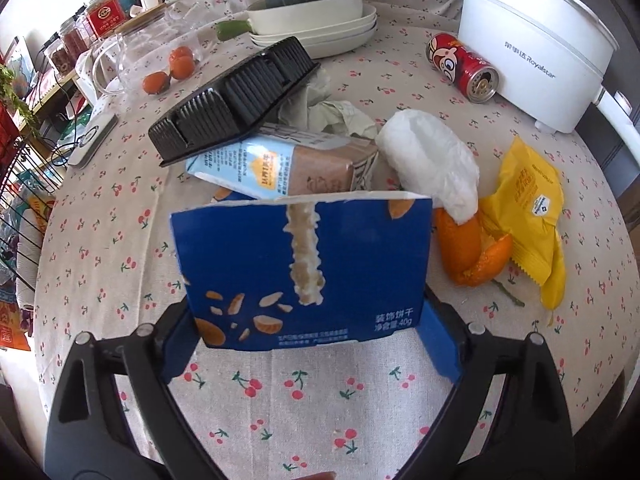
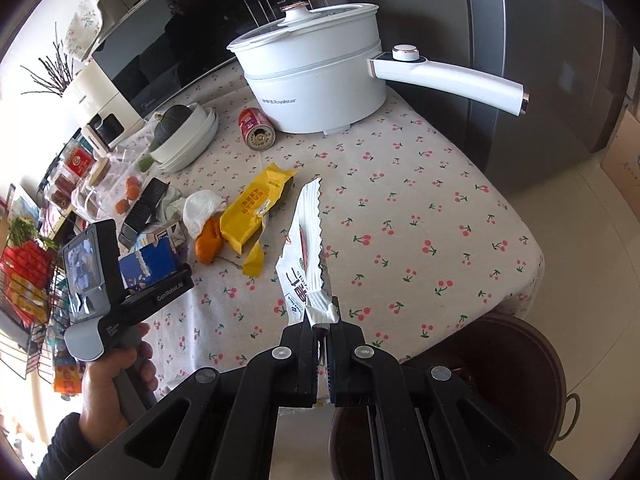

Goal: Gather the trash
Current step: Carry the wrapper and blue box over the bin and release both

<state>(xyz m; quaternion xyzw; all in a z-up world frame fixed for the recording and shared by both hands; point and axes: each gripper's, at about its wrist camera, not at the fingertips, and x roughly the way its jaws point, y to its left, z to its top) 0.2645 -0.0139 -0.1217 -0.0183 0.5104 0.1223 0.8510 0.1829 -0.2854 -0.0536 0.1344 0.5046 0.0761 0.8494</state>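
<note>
The left gripper (image 1: 316, 344) stands spread around the torn blue biscuit box (image 1: 304, 268), pads apparently just touching its sides, while the right gripper (image 2: 322, 320) pinches a white wrapper (image 2: 306, 252), yellow wrapper (image 2: 250, 210) at its ten o'clock.

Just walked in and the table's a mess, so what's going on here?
A person is clearing trash off the cherry-print tablecloth with two handheld grippers. The right gripper is shut on a white snack wrapper, held above the table. The left gripper stands wide around a torn blue biscuit box, not yet clamped. Orange peel, a yellow wrapper and a black tray still lie there.
</note>
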